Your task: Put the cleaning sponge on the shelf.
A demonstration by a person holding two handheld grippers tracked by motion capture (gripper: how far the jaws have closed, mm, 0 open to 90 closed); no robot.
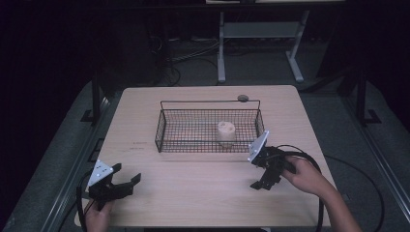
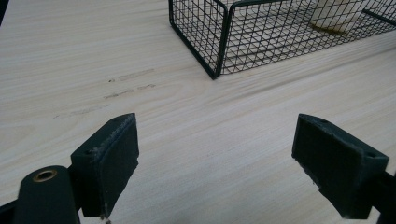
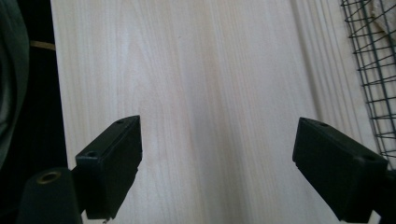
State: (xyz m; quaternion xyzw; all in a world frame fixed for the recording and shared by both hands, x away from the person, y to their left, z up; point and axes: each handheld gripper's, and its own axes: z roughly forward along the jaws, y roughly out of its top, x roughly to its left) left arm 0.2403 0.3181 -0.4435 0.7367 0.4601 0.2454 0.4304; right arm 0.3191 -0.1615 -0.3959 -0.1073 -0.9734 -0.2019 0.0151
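A black wire basket (image 1: 165, 126) stands in the middle of the light wooden table (image 1: 203, 188). Inside it, toward its right end, sits a cream, roughly cylindrical object (image 1: 226, 131). My left gripper (image 1: 126, 173) rests open near the table's front left corner, with nothing between its jaws. In the left gripper view it (image 2: 215, 123) faces the basket's near corner (image 2: 219, 42) and the cream object (image 2: 336, 16) beyond the mesh. My right gripper (image 1: 255, 173) is open just off the basket's front right corner. Bare wood lies between its jaws (image 3: 217, 123), with the basket mesh (image 3: 373, 60) at the right.
A small round grey disc (image 1: 242, 98) lies on the table behind the basket. Faint pencil-like marks (image 2: 130, 86) show on the wood left of the basket. Dark floor, cables and a white desk frame (image 1: 221, 53) lie beyond the far edge.
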